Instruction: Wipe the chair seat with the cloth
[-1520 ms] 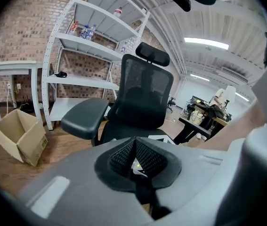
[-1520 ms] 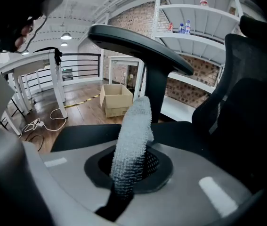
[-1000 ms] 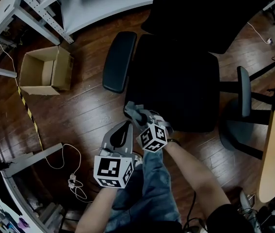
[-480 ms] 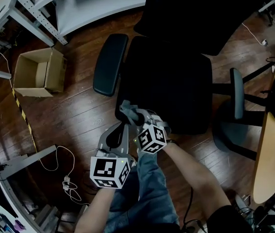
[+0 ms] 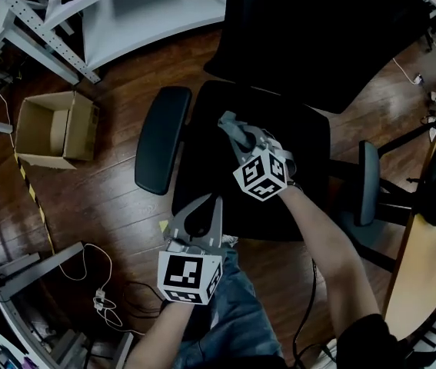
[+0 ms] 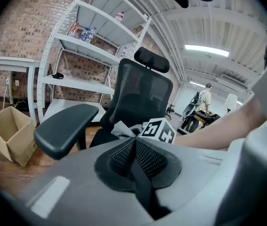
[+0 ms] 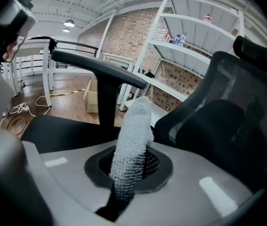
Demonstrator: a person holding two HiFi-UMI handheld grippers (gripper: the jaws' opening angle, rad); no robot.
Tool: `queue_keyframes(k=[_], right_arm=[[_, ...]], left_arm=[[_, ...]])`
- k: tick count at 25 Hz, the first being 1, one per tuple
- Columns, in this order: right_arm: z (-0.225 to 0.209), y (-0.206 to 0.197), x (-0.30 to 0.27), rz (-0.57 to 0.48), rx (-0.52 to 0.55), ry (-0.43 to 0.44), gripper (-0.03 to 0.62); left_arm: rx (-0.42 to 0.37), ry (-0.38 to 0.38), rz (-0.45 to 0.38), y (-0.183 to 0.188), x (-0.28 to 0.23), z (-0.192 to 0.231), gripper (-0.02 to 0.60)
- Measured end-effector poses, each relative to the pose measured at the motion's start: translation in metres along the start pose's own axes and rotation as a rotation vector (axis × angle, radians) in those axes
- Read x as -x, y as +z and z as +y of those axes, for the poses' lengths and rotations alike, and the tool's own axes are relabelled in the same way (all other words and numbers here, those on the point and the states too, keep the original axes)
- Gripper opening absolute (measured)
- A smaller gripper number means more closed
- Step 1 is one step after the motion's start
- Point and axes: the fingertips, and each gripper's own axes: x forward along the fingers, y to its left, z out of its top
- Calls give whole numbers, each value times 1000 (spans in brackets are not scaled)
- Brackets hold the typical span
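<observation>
The black office chair's seat (image 5: 279,167) fills the middle of the head view. Over its centre my right gripper (image 5: 241,138) is shut on a grey cloth (image 5: 231,124), which sticks out past the jaws toward the chair's left side. In the right gripper view the cloth (image 7: 132,135) stands up as a knitted roll pinched between the jaws. At the seat's front edge my left gripper (image 5: 200,220) is shut with nothing in it. The left gripper view has its jaws (image 6: 135,157) pressed together, with the cloth (image 6: 122,128) beyond them.
The chair's left armrest (image 5: 158,148) and right armrest (image 5: 367,183) flank the seat, with the backrest (image 5: 317,29) behind. An open cardboard box (image 5: 52,129) sits on the wooden floor at left, white shelving (image 5: 125,14) beyond it. Cables (image 5: 98,298) lie near left; a wooden tabletop (image 5: 425,283) is at right.
My right gripper has carried the cloth from the seat's front edge out over the middle of the seat. The left gripper stays at the front edge, still shut.
</observation>
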Motion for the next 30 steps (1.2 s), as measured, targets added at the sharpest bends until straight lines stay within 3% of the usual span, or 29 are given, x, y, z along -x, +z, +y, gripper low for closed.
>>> queue_keyframes(k=[9,16,24,30], right_arm=[[-78,-44,-63,102,2,13,12],[-104,-86,-103,185,13,23,12],[-81,-104,-99,175,11,58,12],[-46,-98,-71,137,2,86,12]], left_arm=[[16,3,40,7,-67,1,5],[55,78,80,-9,-80,25,5],[106,103,105,-32,-81,29,3],[95,95,135,-45,-71,20,3]])
